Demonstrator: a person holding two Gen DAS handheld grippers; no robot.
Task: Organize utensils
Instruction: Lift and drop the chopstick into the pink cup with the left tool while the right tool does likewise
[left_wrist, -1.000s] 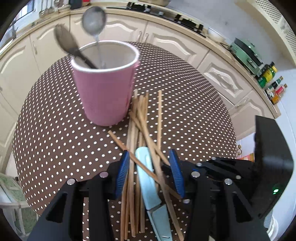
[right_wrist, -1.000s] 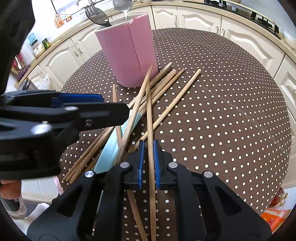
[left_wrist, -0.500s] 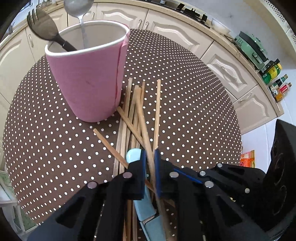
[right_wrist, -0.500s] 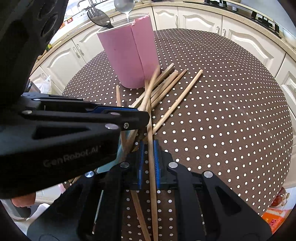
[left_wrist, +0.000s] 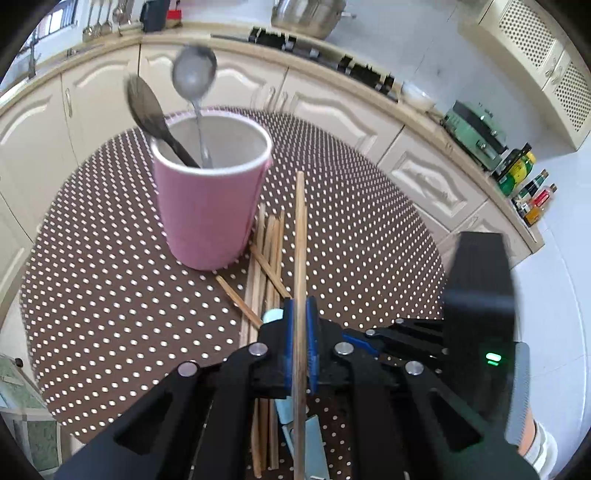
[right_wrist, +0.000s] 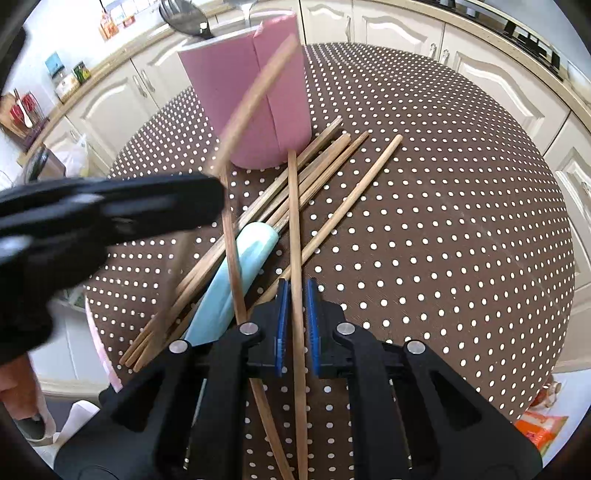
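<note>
The round table (left_wrist: 369, 236) wore a brown cloth with white dots and stood in a kitchen, cream cabinets (left_wrist: 332, 107) curving behind it under a pale counter. Bottles (left_wrist: 532, 199) lined the counter's right end. The cloth lay bare across its right half, and the table's rim fell away to the floor on both sides.

A pink cup (left_wrist: 208, 206) stood left of centre, holding a dark spoon (left_wrist: 146, 107) and a steel spoon (left_wrist: 194, 72) that leaned out over its rim. A pile of chopsticks (right_wrist: 314, 166) lay crossed at the cup's foot, some touching its base, with a pale blue knife handle (right_wrist: 236, 269) partly under them.

The left gripper (left_wrist: 300, 347) was clamped on one chopstick (left_wrist: 300, 236), which pointed up beside the cup. The right gripper (right_wrist: 295, 325) pinched another chopstick (right_wrist: 293, 221), its far end at the cup's base. The left gripper crossed in front of the pile in the right wrist view.
</note>
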